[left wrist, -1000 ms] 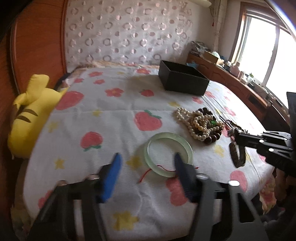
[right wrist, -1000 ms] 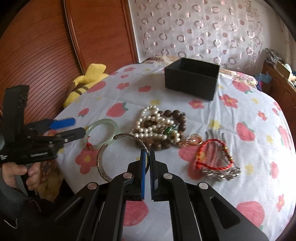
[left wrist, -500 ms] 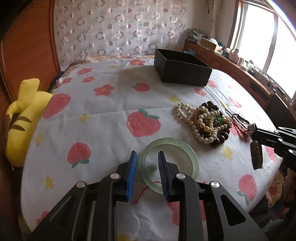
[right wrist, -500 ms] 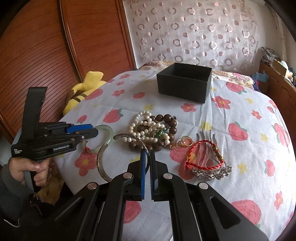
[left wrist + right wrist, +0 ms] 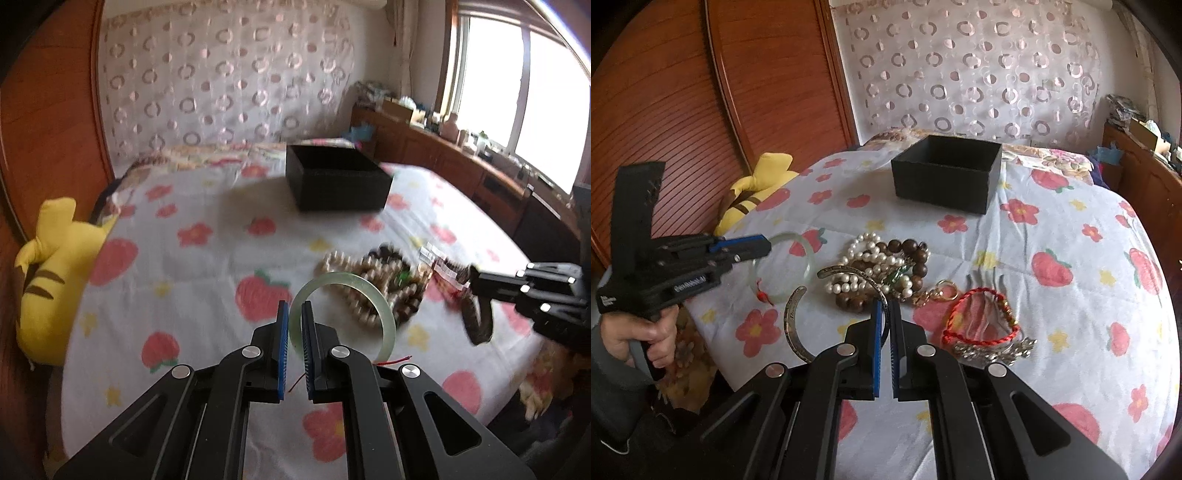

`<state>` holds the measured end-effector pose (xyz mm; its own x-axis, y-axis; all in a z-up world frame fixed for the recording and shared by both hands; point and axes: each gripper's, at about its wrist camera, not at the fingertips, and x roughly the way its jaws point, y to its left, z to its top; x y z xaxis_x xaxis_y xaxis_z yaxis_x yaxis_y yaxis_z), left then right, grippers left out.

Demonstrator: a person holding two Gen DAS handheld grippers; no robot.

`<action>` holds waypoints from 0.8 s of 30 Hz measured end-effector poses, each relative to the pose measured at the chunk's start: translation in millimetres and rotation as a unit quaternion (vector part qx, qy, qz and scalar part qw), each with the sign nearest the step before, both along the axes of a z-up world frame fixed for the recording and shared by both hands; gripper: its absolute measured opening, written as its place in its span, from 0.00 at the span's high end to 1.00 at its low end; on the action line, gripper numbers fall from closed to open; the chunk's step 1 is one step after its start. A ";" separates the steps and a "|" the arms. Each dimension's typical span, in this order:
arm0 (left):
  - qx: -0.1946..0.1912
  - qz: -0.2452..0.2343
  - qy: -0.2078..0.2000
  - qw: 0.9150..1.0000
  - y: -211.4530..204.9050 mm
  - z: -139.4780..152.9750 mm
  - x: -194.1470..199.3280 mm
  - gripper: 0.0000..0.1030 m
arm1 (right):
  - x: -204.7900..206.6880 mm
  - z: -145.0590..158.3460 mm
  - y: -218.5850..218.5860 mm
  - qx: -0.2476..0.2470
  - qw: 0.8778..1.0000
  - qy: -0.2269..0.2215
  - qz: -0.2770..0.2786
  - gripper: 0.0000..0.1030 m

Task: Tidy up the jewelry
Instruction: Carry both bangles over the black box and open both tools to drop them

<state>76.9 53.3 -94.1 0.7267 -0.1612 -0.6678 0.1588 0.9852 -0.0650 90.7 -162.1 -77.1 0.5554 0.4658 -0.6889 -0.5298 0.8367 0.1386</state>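
Left wrist view – claw: the left gripper [image 5: 294,325] has its blue pads nearly together, pinching the rim of the jade bangle [image 5: 384,314].
Left wrist view – bangle: it is lifted off the bedspread [image 5: 207,266], standing tilted on edge; its ring runs from the pads out toward 2 o'clock, with a red thread trailing below.
Left wrist view – box: the black box [image 5: 338,184] sits at 12 o'clock, well apart from the bangle, open side up.
Left wrist view – pile: blurred beads [image 5: 402,291] lie at 2 o'clock, behind the bangle.
Right wrist view – claw: the right gripper [image 5: 884,321] is closed to a thin gap on the silver cuff [image 5: 792,321].
Right wrist view – cuff: an open C; its arc sweeps from the pads toward 10 o'clock and back down to 8 o'clock, apparently raised.
Right wrist view – leftovers: pearl and wood beads [image 5: 882,269] at 12 o'clock, red cord bracelet [image 5: 979,317] and silver chain [image 5: 993,347] at 3 o'clock.
Right wrist view – box: at 12 o'clock, far side; what shows of its inside looks bare.
Progress: early by my reckoning; two pieces gripped, nothing seen boxed, the pile untouched.
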 end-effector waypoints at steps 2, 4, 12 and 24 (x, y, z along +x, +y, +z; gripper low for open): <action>-0.003 0.002 -0.013 1.000 -0.5 8.7 3.8 0.94 | 2.8 3.4 -1.9 0.000 1.000 -0.005 -0.002 0.95; -0.005 0.003 -0.023 1.000 -2.1 16.2 8.0 0.94 | 5.8 6.4 -5.4 0.001 1.000 -0.010 -0.005 0.95; -0.024 -0.006 -0.061 0.998 -7.8 50.1 42.8 0.94 | 27.0 25.9 -12.1 -0.008 0.999 -0.041 -0.011 0.95; -0.014 -0.024 -0.069 0.997 -34.7 58.9 155.9 0.94 | 103.7 36.0 -26.3 -0.031 0.997 -0.060 -0.030 0.95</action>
